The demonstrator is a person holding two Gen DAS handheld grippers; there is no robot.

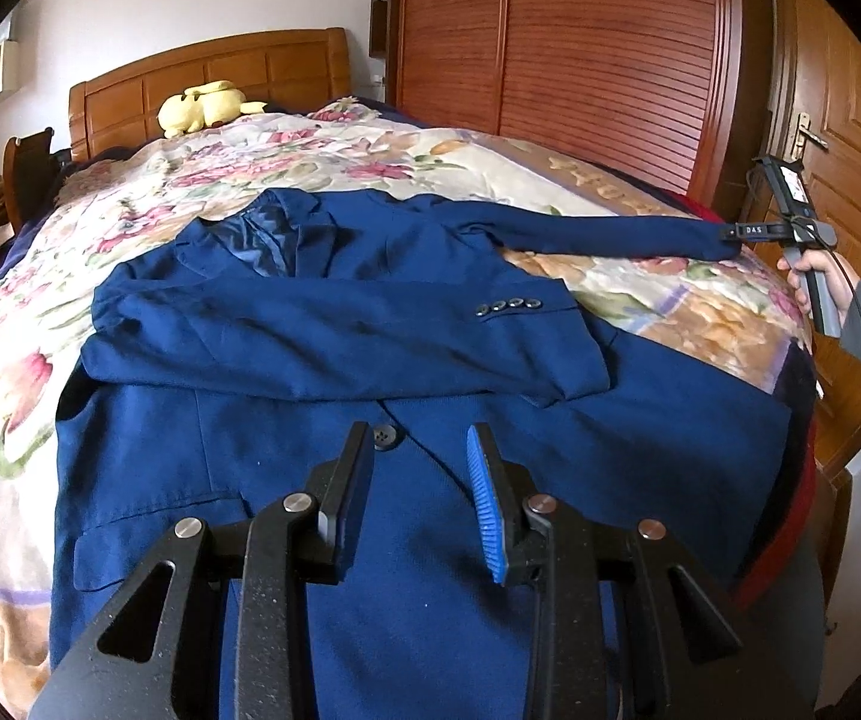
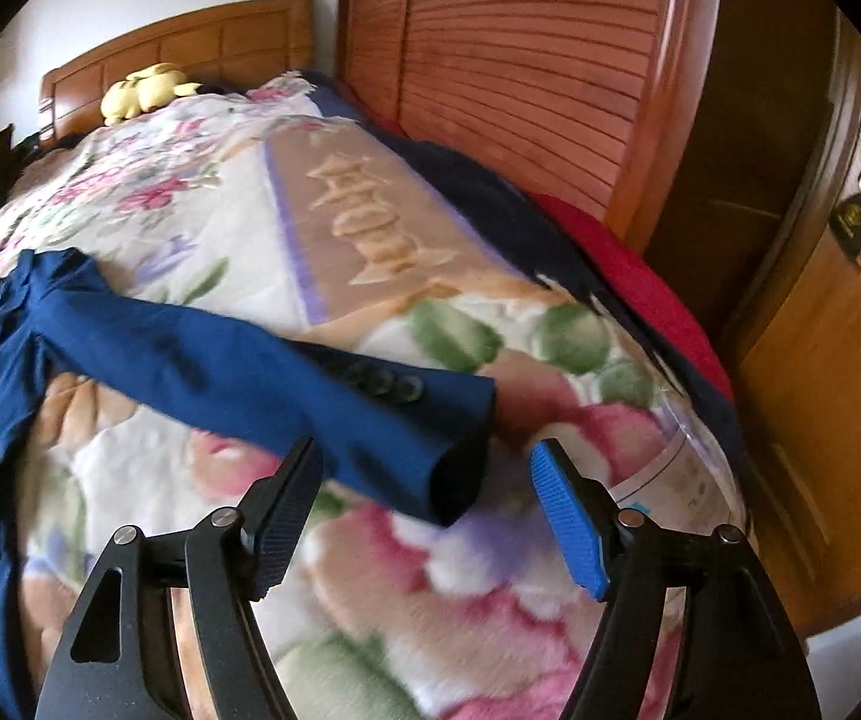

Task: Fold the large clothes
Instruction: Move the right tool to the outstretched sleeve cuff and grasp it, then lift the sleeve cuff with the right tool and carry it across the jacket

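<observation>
Blue jacket [image 1: 370, 360] lies face-up on the bed's floral blanket [image 1: 202, 180], hem toward the near edge, collar toward the headboard. One sleeve is folded across the chest; the other sleeve [image 2: 262, 384] stretches out toward the bed's right edge, long axis crosswise. Right claw [image 2: 424, 516] is released, jaws wide, empty, with the sleeve's cuff [image 2: 460, 468] just ahead between the fingers, untouched. Left claw [image 1: 418, 498] hovers over the hem, partly open, gripping nothing. Judgement: right hand is nearer; next grasp is the cuff.
</observation>
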